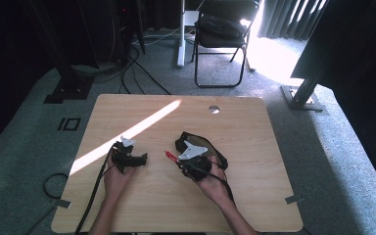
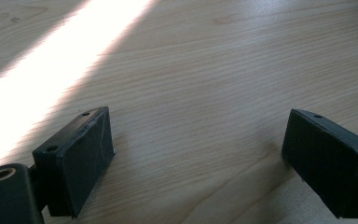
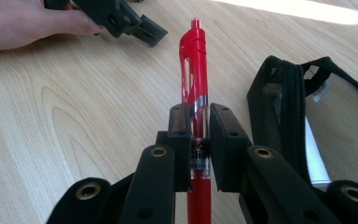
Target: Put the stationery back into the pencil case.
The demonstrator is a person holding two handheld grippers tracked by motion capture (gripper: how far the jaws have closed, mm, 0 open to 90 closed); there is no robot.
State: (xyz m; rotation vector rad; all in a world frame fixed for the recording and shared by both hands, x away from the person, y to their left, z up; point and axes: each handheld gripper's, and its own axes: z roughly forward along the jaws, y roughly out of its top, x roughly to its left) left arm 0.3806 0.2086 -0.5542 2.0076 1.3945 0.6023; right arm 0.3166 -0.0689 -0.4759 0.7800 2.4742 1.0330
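My right tongs (image 3: 199, 122) are clamped on a red pen (image 3: 194, 70), held near the middle of the worktop (image 1: 254, 122), closer to its near edge. A black pouch (image 3: 284, 107) lies just beside them. My left tongs (image 2: 196, 154) stand wide over bare wood, toward the left edge.

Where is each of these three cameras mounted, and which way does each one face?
High view: above the person's side, looking forward and down on the table; both forearms enter from below.
Left gripper view: rides the left gripper, looking along its open jaws at bare wood.
Right gripper view: rides the right gripper, whose jaws clamp a red pen; a black pouch lies beside it.
Shared: the high and right gripper views both show the pen, the pouch and the left hand.
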